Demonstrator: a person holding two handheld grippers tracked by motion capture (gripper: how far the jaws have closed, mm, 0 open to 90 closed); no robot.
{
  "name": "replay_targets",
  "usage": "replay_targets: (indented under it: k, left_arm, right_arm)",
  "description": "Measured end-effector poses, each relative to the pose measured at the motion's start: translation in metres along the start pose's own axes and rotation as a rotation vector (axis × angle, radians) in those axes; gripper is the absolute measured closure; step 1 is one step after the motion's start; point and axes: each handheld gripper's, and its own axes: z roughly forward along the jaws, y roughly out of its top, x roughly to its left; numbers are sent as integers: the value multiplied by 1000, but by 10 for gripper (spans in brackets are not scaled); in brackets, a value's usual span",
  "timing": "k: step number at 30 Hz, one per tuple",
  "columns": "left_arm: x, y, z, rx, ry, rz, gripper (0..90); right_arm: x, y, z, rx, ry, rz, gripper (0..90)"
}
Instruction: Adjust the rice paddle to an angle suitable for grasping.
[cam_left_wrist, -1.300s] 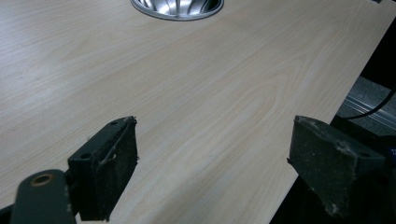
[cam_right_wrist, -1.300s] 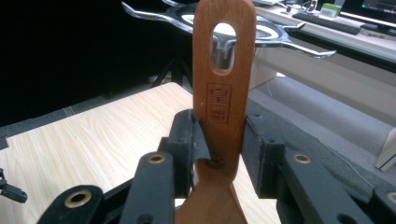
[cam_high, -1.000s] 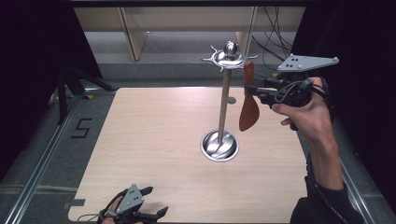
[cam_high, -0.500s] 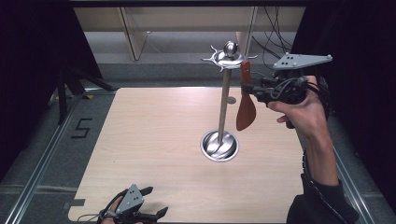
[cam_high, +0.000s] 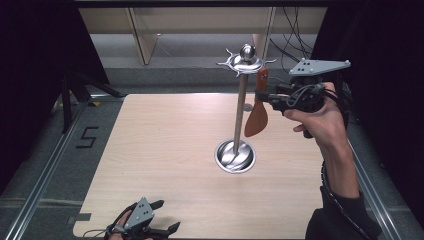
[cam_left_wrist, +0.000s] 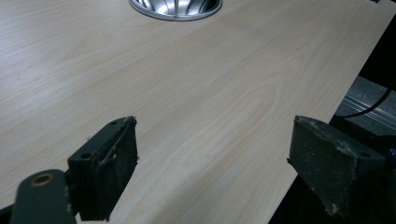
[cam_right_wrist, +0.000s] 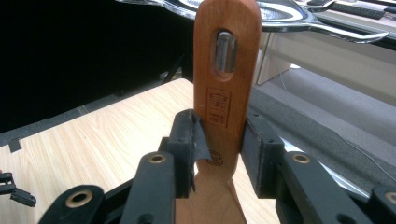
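- Wooden spatula (cam_high: 257, 111): reddish-brown wood, smooth and flat, with a narrow handle widening to a rounded blade that hangs downward beside the stand's pole, well above the surface.
- Its handle end, seen in the right gripper view (cam_right_wrist: 227, 79), has a rounded tip, an elongated oval slot with a metal prong showing through it, and a small stamped mark below.
- Right tool (cam_high: 266, 96): black, blocky jaws pinch the spatula handle from both sides, pads pressed flat against the wood; a grey three-cornered plate sits on top, and a hand grasps the body.
- Utensil stand (cam_high: 240, 112): polished metal, a slim upright pole rising from a round fluted base, topped by a ball and a disc with curved radiating hooks.
- Left tool (cam_high: 150, 229): rests at the near edge of the surface; its rough, dark pads stand spread wide with nothing between them (cam_left_wrist: 210, 163).
- Surface (cam_high: 165, 145): pale, light-grained wood laminate, matte, with rounded corners.
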Motion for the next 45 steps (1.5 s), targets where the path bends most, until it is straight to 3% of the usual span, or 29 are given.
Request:
replay_targets:
  k: [10, 15, 16, 17, 19, 25, 28, 29, 30, 31, 34, 35, 36, 38, 40, 41, 45]
  left_arm:
    - [0, 0, 0, 5, -1, -1, 148]
    - [0, 0, 0, 1, 1, -6, 148]
    - [0, 0, 0, 0, 1, -5, 148]
    - [0, 0, 0, 0, 2, -6, 149]
    - [0, 0, 0, 6, 0, -5, 149]
    - [0, 0, 0, 0, 3, -6, 149]
    - [1, 0, -1, 9, 2, -1, 148]
    - [1, 0, 0, 2, 4, 0, 149]
    - [1, 0, 0, -3, 6, -3, 149]
    - [3, 0, -1, 25, 16, 23, 149]
    - [2, 0, -1, 16, 14, 16, 148]
    - [0, 0, 0, -5, 2, -10, 148]
    - [0, 0, 0, -7, 3, -8, 149]
    - [3, 0, -2, 21, 15, 26, 149]
    - [2, 0, -1, 23, 16, 21, 148]
    - [0, 0, 0, -2, 0, -10, 149]
    - [0, 0, 0, 11, 5, -6, 149]
  right_arm:
    - [0, -2, 0, -2, 22, 20, 672]
    - [-1, -6, -1, 1, 18, 5, 642]
    - [0, -7, -2, 2, 15, 24, 633]
    - [-1, -8, -2, -3, 17, 6, 620]
    - [-1, -11, -4, -4, 16, 22, 581]
    - [0, -20, -9, -10, -8, 37, 487]
    - [2, -25, -12, -9, -7, 69, 463]
    - [1, -27, -12, -20, -12, 56, 455]
    - [3, -30, -13, -31, -20, 74, 452]
    - [3, -31, -15, -41, -27, 64, 449]
    - [4, -38, -18, -48, -30, 82, 439]
    - [4, -40, -19, -45, -42, 75, 433]
    - [4, -42, -19, -54, -54, 65, 427]
    - [5, -46, -20, -39, -57, 75, 416]
    - [6, -49, -19, -38, -56, 94, 415]
    - [4, -51, -19, -42, -56, 77, 414]
    - [4, -58, -19, -46, -61, 89, 411]
